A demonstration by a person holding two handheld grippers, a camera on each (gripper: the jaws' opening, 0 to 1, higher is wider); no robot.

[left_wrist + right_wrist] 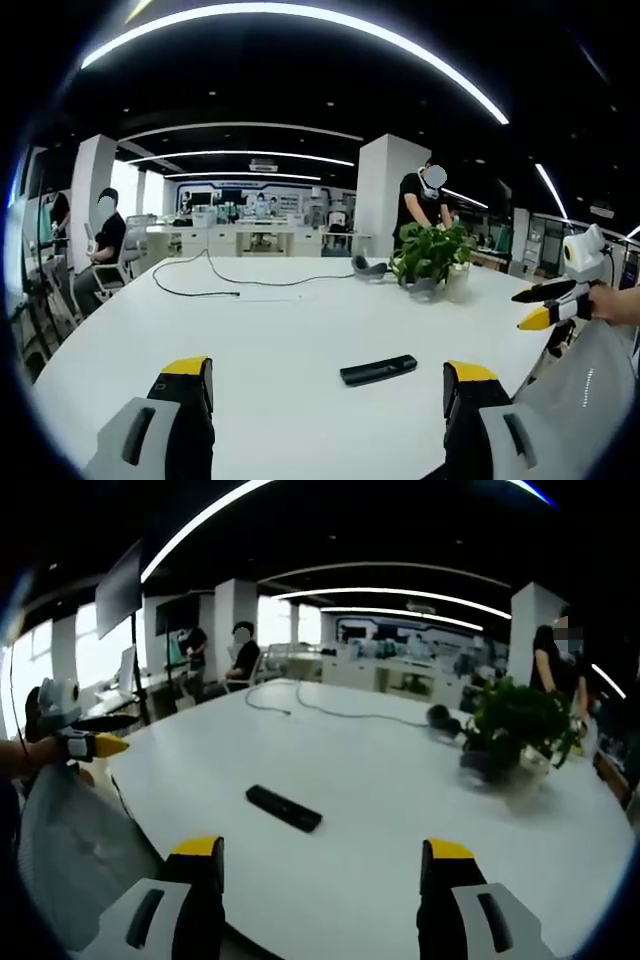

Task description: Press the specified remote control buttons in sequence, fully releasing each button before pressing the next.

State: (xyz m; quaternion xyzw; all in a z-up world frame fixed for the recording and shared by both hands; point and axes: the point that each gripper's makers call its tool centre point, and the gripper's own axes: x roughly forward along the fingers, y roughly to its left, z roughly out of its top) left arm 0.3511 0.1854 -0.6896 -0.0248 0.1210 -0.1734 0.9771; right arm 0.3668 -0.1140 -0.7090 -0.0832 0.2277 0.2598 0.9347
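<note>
I see the remote control (378,370) lying flat on the white table (270,330), black and slim, with nothing touching it. I take it as my landmark. In the left gripper view, the left gripper (330,385) is held above the table edge, just before the remote, and its jaws are spread wide, with nothing between them. Beyond the remote, far from it, a potted plant (432,255) stands on the table, and a dark headset (366,266) lies beside the plant. A thin cable (215,275) runs over the table, well apart from the remote. To the right of the remote, beyond the table edge, I see the other gripper with yellow tips held in a hand (612,300).

In the right gripper view, the right gripper (320,865) is also in front of the remote control (285,808), not touching it, and its jaws are spread open and hold nothing. The potted plant (515,725) is far behind the remote. People (243,652) are at desks behind the table.
</note>
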